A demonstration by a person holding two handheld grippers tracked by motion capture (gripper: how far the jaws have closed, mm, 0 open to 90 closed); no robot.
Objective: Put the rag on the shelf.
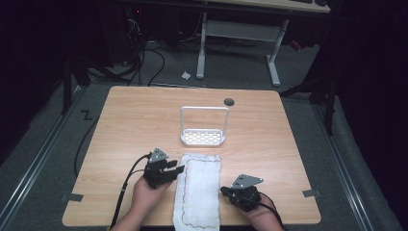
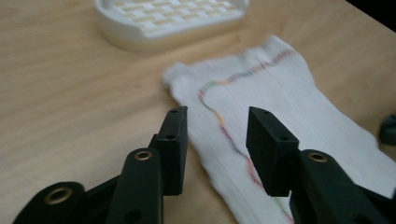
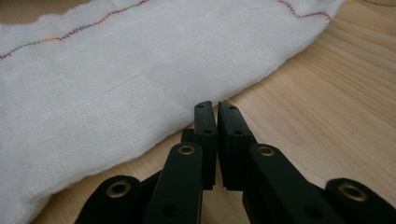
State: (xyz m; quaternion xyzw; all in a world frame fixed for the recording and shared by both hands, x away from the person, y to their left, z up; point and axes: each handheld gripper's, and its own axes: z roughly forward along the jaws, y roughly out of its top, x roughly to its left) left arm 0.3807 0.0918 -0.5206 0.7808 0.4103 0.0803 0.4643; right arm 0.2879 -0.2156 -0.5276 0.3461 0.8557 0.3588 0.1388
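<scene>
At the near edge of the surface (image 1: 120,115), about midway along it, a white cloth (image 1: 198,190) with a coloured stitched border lies flat as a long strip, its near end reaching the edge itself. The left claw (image 2: 217,122) hangs over the cloth's left border with its jaws apart and nothing pinched between them. The right claw (image 3: 217,106) sits just off the cloth's right border, its jaws nearly together with a thin gap and nothing in it. Beyond the cloth's far end, toward the middle of the surface, stands a white slotted tray (image 1: 203,138) with a tall hoop handle.
</scene>
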